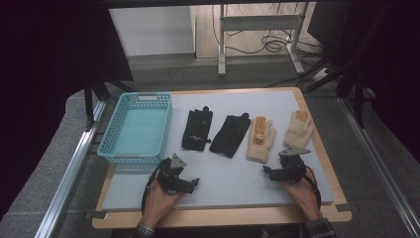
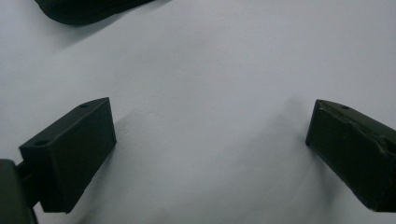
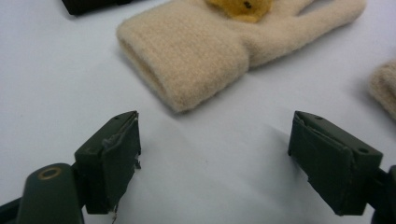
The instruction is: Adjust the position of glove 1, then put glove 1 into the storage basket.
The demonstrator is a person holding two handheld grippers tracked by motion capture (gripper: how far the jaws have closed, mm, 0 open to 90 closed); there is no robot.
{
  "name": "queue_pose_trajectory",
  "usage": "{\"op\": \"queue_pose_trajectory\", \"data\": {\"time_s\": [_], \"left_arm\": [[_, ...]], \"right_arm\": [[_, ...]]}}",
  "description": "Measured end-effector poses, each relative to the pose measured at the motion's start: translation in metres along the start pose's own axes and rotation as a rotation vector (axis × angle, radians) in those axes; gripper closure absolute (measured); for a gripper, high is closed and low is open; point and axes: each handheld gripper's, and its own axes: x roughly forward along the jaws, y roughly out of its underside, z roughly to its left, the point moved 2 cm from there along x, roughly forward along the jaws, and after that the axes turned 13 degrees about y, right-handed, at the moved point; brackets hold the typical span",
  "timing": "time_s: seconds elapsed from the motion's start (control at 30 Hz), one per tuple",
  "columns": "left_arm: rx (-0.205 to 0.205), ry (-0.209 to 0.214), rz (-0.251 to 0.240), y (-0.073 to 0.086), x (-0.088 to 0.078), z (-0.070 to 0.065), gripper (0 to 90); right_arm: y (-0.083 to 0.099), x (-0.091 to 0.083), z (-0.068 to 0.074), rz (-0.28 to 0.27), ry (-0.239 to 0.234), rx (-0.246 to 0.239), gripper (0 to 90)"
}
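Two black gloves (image 1: 197, 128) (image 1: 230, 135) and two cream gloves (image 1: 260, 139) (image 1: 299, 128) lie in a row across the grey mat (image 1: 228, 176). A hand holds my left gripper (image 1: 194, 182) low on the mat, below the black gloves, jaws wide apart over bare mat (image 2: 205, 116); a black glove edge (image 2: 84, 9) shows at top left. My right gripper (image 1: 267, 170) rests near the front right, just below the left cream glove (image 3: 196, 51), open with nothing between its jaws. That glove has an orange patch (image 3: 243, 7). The other cream glove (image 3: 385, 86) peeks in at right.
A turquoise plastic basket (image 1: 136, 128) stands empty at the mat's left side. The mat lies on a wooden board (image 1: 223, 216) with metal rails on both sides. Table legs and cables sit on the floor beyond.
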Motion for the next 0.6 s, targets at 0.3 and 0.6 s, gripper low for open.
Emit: {"op": "queue_pose_trajectory", "data": {"time_s": [0.3,0.6], "left_arm": [[-0.002,0.000,-0.003,0.0003,0.0000,-0.0002,1.8],[-0.001,0.000,-0.004,0.0004,-0.0001,-0.0002,1.9]], "right_arm": [[0.0002,0.0005,0.0007,0.004,-0.012,-0.003,12.7],[0.0002,0.0003,0.0007,0.006,-0.009,-0.001,12.6]]}}
